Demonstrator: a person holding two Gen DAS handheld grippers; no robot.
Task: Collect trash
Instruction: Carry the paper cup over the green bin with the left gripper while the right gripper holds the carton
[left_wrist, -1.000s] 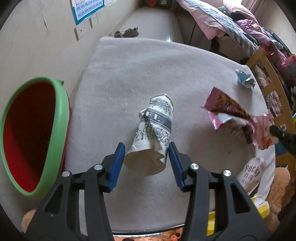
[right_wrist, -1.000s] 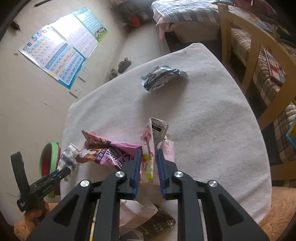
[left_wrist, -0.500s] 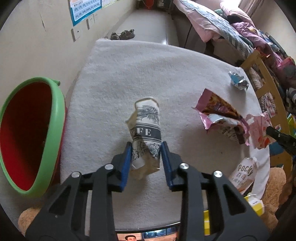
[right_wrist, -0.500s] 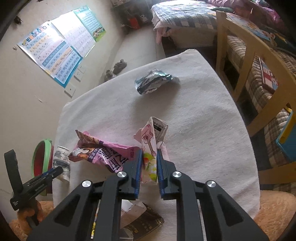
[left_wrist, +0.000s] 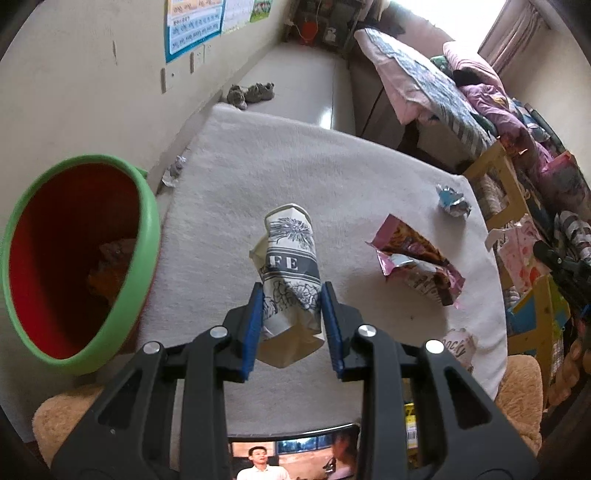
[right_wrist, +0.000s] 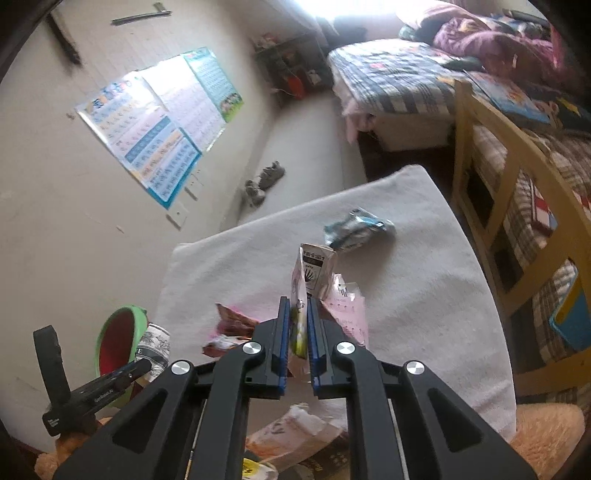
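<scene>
Crumpled paper cup (left_wrist: 290, 266) sits clamped in the left gripper (left_wrist: 291, 314), just right of the green bin (left_wrist: 147, 221); the right gripper (right_wrist: 295, 332) pinches a pink wrapper (right_wrist: 301, 291) farther right.

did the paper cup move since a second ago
Yes. The paper cup, gripped by the left gripper, has come up off the white cloth, where it lay flat before.

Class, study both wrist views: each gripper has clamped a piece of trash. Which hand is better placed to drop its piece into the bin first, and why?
Left, probably. The left gripper, shut on the crumpled paper cup, has the green-rimmed bin right beside it. The right gripper, holding the pink wrapper, is farther off.
</scene>
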